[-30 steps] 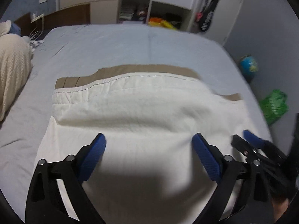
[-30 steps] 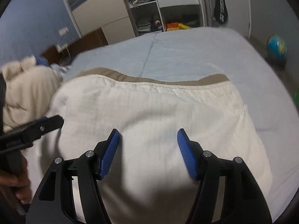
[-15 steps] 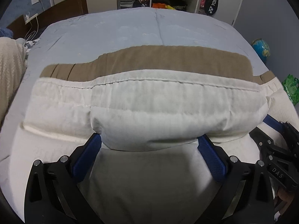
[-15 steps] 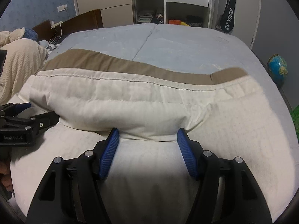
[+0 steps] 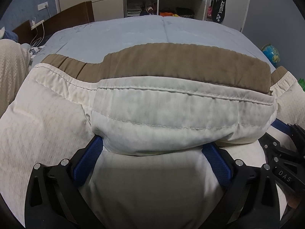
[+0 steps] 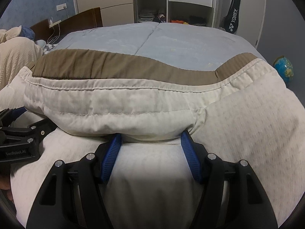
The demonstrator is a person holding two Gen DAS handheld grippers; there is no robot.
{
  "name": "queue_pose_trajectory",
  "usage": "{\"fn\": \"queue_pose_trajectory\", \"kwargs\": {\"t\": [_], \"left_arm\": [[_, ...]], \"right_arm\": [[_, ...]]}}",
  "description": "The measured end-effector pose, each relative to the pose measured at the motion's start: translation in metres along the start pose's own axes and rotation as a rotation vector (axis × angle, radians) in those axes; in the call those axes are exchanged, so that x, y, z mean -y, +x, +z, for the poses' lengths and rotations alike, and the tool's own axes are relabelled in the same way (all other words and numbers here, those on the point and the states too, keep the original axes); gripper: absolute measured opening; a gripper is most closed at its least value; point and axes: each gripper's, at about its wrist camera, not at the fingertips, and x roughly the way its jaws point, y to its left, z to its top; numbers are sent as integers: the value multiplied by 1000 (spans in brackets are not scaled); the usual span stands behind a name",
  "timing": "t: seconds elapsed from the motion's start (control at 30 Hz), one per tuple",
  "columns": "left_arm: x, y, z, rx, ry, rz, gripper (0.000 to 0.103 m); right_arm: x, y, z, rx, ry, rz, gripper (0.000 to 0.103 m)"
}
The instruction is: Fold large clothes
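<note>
Garment: large cream quilted cloth with a tan-brown lining (image 5: 171,114), spread on the pale blue bed cover (image 5: 133,36); its hemmed edge lies doubled back just ahead of both grippers, lining showing beyond it.
Left gripper (image 5: 154,158): black frame, blue ribbed pads, jaws spread as wide as they go; the rolled fold bulges over the tips and sits between them, pads not seen pressing on it. Nothing held.
Right gripper (image 6: 150,148): same build, jaws part-open, fold resting across the tips; no pinch visible, so it reads as open on nothing.
Spacing: the two grippers sit side by side along the same fold, each one's frame showing at the edge of the other's view.
Handling: soft, limp, puffy; likely light but bulky, and it will sag between two hold points. The fabric looks matte, not slippery. The stitched hem (image 6: 106,88) is the firmest line.
Where to grip: judged best at the stitched hem, one gripper toward each end, biting through both layers so the lining does not slide free.
Risk: pinching only the top layer and dragging the fold crooked.
Surroundings: knitted cream blanket (image 6: 17,57) off to the left of the grippers; open wardrobe shelves (image 6: 150,7) far ahead; globe (image 6: 283,68) on the floor to the right.
</note>
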Motion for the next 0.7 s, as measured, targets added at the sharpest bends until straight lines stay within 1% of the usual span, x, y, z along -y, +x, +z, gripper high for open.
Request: {"fn": "queue_pose_trajectory", "kwargs": {"t": [0.13,0.3,0.43,0.53,0.6,0.63,0.7], "left_arm": [[4,-1,-5,-1,0,4,99],[4,1,0,-23,1,2,99],[2,1,6,-70,7,-3,98],[-1,-6,15,-108,17,-29,97],[-6,-19,21,-89,23,-65,94],[-8,-28,23,-61,32,-80,92],[-13,-42,27,-1,47,-77,90]], "right_arm": [[1,4,-1,-7,6,10,61],[3,7,2,-24,10,18,61],[5,9,10,-55,11,27,61],[6,1,15,-73,18,44,61],[9,-10,19,-58,15,67,61],[11,-17,21,-43,18,78,61],[12,-32,27,7,27,94,61]]}}
